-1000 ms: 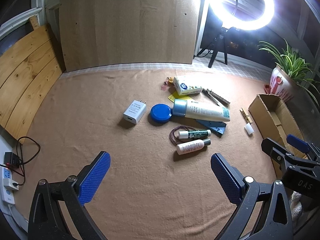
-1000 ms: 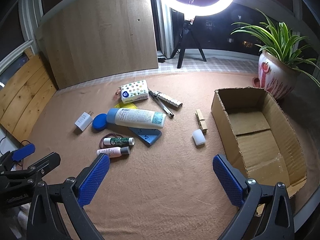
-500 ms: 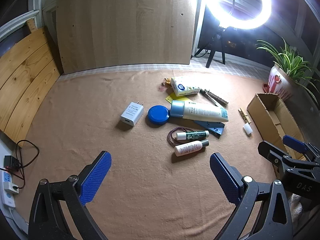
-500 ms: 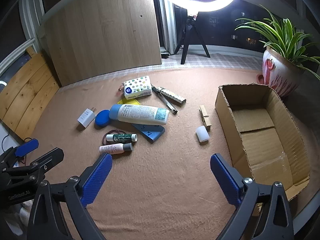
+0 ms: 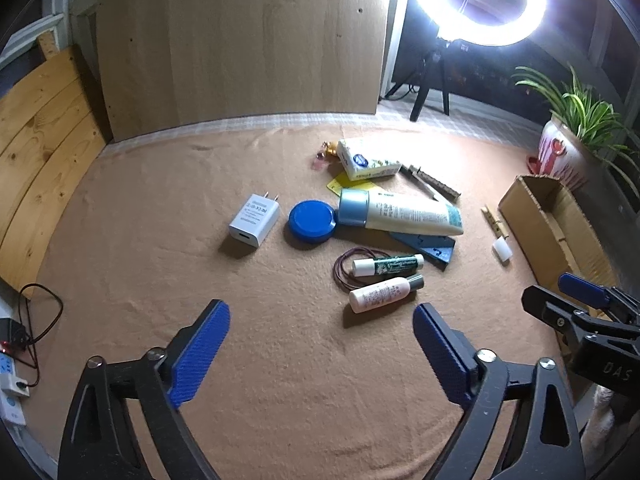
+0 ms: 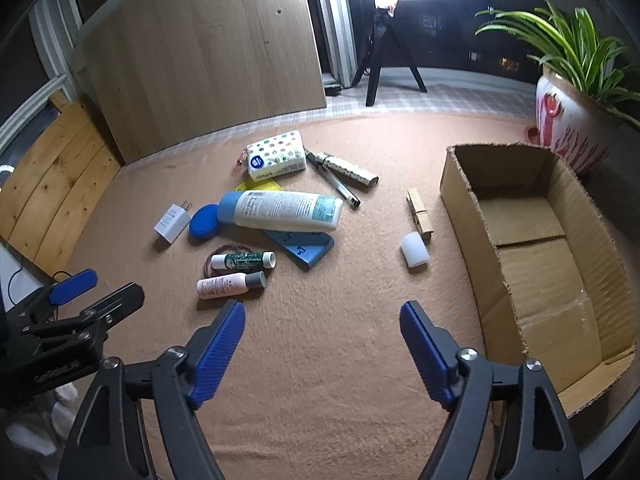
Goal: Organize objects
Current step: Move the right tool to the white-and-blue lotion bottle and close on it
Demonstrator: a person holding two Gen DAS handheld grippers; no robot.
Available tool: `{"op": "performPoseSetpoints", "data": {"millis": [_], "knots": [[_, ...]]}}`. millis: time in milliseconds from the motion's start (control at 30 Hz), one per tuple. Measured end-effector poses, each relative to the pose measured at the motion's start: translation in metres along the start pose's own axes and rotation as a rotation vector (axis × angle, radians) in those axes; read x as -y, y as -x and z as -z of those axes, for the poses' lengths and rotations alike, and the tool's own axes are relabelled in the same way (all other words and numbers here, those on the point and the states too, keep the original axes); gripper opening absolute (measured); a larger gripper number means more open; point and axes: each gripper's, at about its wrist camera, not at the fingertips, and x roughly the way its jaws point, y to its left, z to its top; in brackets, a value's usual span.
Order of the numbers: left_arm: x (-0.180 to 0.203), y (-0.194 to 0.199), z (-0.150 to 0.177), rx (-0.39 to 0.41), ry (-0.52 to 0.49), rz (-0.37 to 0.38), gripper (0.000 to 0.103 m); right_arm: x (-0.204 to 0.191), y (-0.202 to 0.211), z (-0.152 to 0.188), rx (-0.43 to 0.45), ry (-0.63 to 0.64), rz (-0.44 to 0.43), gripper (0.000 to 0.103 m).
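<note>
Small items lie scattered on a tan felt mat: a white charger [image 5: 255, 221], a blue round lid [image 5: 311, 221], a large lotion bottle [image 5: 400, 213], a green lip balm [image 5: 388, 265], a small pink bottle [image 5: 385, 293], a tissue pack [image 6: 275, 156], pens [image 6: 340, 180], a clothespin [image 6: 419, 213] and a white cap [image 6: 414, 249]. An empty cardboard box [image 6: 532, 236] stands at the right. My left gripper [image 5: 320, 352] is open and empty, just short of the pink bottle. My right gripper [image 6: 322, 350] is open and empty, between the bottles and the box.
A wooden board leans at the back, with a ring light on a tripod [image 6: 390, 44] beside it. A potted plant [image 6: 568, 120] stands behind the box. A power strip with cables [image 5: 12, 360] lies at the far left. Wood planks line the left edge.
Both grippers have moved forward toward the items, which now look larger and nearer. Both stay open. Nothing on the mat has moved.
</note>
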Motion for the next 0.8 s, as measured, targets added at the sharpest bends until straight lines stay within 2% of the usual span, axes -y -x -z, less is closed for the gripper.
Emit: {"op": "performPoseSetpoints", "data": {"millis": [233, 433, 800], "knots": [[0.0, -0.023, -0.004, -0.024, -0.014, 0.013, 0.089, 0.009, -0.018, -0.006, -0.049, -0.024, -0.036, 0.065], [-0.002, -0.043, -0.015, -0.051, -0.019, 0.019, 0.084, 0.017, -0.03, -0.011, -0.073, -0.059, -0.047, 0.064], [0.029, -0.096, -0.092, -0.087, -0.085, 0.093, 0.083, 0.025, -0.022, -0.004, -0.078, -0.087, -0.051, 0.064]]}}
